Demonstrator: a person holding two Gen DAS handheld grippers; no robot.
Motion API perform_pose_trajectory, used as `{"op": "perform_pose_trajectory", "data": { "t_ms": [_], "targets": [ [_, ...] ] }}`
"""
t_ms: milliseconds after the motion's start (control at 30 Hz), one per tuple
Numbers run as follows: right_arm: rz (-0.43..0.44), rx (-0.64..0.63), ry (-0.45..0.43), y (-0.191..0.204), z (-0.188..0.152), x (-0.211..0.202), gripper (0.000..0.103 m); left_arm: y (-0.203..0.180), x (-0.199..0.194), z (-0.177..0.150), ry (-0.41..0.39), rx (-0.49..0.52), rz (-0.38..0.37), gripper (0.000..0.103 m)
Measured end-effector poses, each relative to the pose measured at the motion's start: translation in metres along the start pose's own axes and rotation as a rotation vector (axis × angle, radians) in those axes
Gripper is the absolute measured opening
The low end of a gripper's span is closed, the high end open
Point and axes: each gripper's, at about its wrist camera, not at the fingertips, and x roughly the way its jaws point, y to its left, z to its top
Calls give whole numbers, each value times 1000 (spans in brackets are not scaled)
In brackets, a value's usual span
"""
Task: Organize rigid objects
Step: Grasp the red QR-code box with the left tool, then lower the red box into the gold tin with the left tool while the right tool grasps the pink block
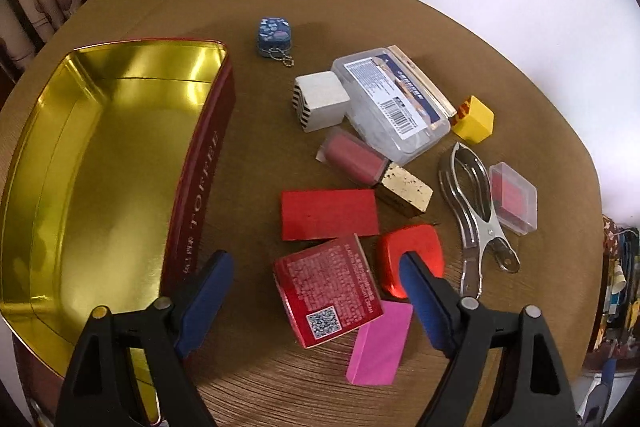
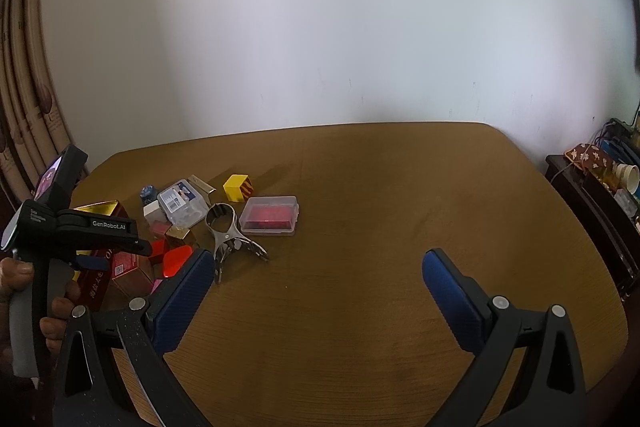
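Note:
My left gripper (image 1: pixel 314 263) points down at the table, open, its blue pads on either side of a red box with a QR code (image 1: pixel 328 291) and clear of it. To the left stands an open red toffee tin with a gold inside (image 1: pixel 100 167), holding nothing. Around the box lie a flat red block (image 1: pixel 328 213), a rounded red tin (image 1: pixel 416 247) partly behind the right pad, and a pink block (image 1: pixel 380 343). My right gripper (image 2: pixel 316 259) hangs open over bare table, with nothing between its fingers.
Further back lie a pink bottle with a gold cap (image 1: pixel 356 159), a white striped cube (image 1: pixel 320 99), a clear plastic case (image 1: pixel 392 99), a small blue tin (image 1: pixel 274 37), a yellow cube (image 1: pixel 474 119), a metal clamp (image 1: pixel 472 203) and a small clear box (image 1: pixel 514 197). A hand (image 2: pixel 56 311) holds the left gripper.

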Motion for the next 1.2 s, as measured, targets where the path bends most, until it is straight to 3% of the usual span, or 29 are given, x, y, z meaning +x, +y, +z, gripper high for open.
{"op": "perform_pose_trajectory", "data": {
  "t_ms": [33, 100, 400, 667, 833, 1000, 1200],
  "targets": [
    [1, 2, 3, 0, 0, 1, 103, -1, 2, 1, 13, 10, 4, 60],
    [1, 5, 7, -1, 0, 3, 103, -2, 8, 2, 64, 25, 18, 50],
    [9, 11, 9, -1, -1, 2, 103, -4, 2, 3, 39, 35, 53, 47],
    [33, -10, 18, 7, -4, 2, 103, -2, -73, -1, -84, 55, -16, 47],
    [144, -84, 69, 41, -14, 3, 103, 34, -108, -3, -165, 33, 8, 47],
    [261, -210, 169, 98, -26, 22, 103, 85, -108, 6, -185, -40, 47, 47],
    [245, -248, 266, 135, -33, 50, 100, 133, -84, 12, -140, -107, 47, 47]
  ]
}}
